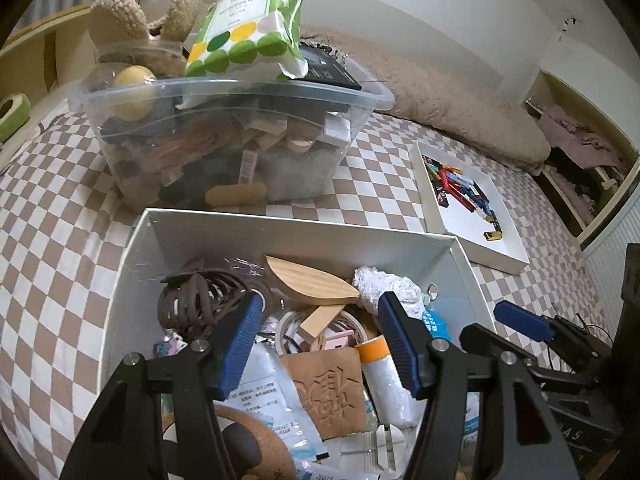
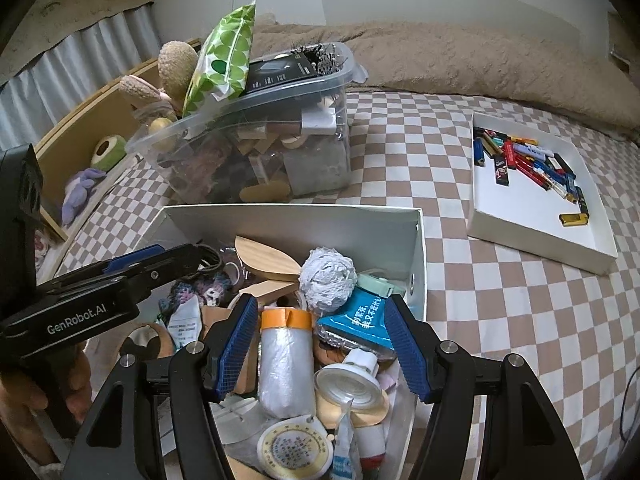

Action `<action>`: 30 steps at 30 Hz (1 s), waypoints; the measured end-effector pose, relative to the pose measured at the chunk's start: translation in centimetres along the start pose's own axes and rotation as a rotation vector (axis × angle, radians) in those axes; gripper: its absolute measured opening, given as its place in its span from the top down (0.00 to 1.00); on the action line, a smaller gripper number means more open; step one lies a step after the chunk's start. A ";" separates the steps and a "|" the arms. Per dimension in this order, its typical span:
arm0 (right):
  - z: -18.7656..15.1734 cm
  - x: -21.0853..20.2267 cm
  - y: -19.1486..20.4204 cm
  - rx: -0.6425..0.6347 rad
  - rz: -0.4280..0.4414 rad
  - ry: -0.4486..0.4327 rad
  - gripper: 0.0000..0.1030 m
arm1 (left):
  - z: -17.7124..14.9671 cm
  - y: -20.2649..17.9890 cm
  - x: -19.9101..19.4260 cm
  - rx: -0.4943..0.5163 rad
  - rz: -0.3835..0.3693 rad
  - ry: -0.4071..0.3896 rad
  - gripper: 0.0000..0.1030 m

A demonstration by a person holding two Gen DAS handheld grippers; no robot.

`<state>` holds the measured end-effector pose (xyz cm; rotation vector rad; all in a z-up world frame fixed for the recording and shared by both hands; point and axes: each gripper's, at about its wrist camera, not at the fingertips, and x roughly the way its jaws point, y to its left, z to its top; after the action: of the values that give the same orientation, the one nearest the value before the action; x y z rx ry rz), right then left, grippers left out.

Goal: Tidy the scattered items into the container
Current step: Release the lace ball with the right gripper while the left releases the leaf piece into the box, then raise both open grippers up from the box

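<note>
A white cardboard box (image 1: 280,232) (image 2: 296,216) holds a jumble of small items. Among them are a brown hair claw (image 1: 192,300), a wooden leaf shape (image 1: 312,280), a white lace ball (image 2: 328,276), a carved leather coaster (image 1: 328,392) and a clear roll with an orange top (image 2: 286,364). My left gripper (image 1: 320,340) hovers open over the box's middle, with nothing between its pads. My right gripper (image 2: 322,344) is open too, straddling the roll and a blue packet (image 2: 356,320) without pressing on them. Behind the box stands a full clear plastic bin (image 1: 360,96) (image 2: 280,92).
A green dotted packet (image 1: 244,28) and a black box (image 1: 328,68) lie on top of the bin. A white tray (image 1: 512,256) (image 2: 600,248) of lighters lies on the checkered bedsheet (image 2: 500,320) to the right. A beige blanket (image 2: 440,60) lies behind, and a wooden shelf (image 2: 68,140) stands at the left.
</note>
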<state>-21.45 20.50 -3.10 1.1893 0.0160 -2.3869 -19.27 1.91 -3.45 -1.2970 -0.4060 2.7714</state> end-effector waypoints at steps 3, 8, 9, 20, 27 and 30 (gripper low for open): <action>-0.1 -0.6 -0.1 0.011 0.002 -0.009 0.36 | -0.3 0.0 -0.5 0.010 0.014 0.000 0.41; -0.5 -1.5 -0.1 0.018 0.001 -0.023 0.36 | -1.0 0.0 -1.5 0.021 0.032 -0.008 0.33; -0.6 -1.7 -0.1 0.020 0.000 -0.025 0.36 | -1.1 0.0 -1.8 0.023 0.037 -0.013 0.31; -1.8 -4.2 0.4 0.022 -0.010 -0.069 0.14 | -2.8 -0.6 -4.6 0.067 0.079 -0.039 0.00; -2.2 -6.0 1.2 0.013 -0.039 -0.100 0.00 | -3.6 -0.9 -6.5 0.085 0.085 -0.058 0.00; -2.4 -6.5 1.5 0.006 -0.046 -0.104 0.00 | -3.7 -0.8 -7.4 0.080 0.086 -0.066 0.00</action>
<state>-15.66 22.32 0.59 1.0771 0.0026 -2.4870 -11.77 2.26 0.01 -1.2366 -0.2460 2.8745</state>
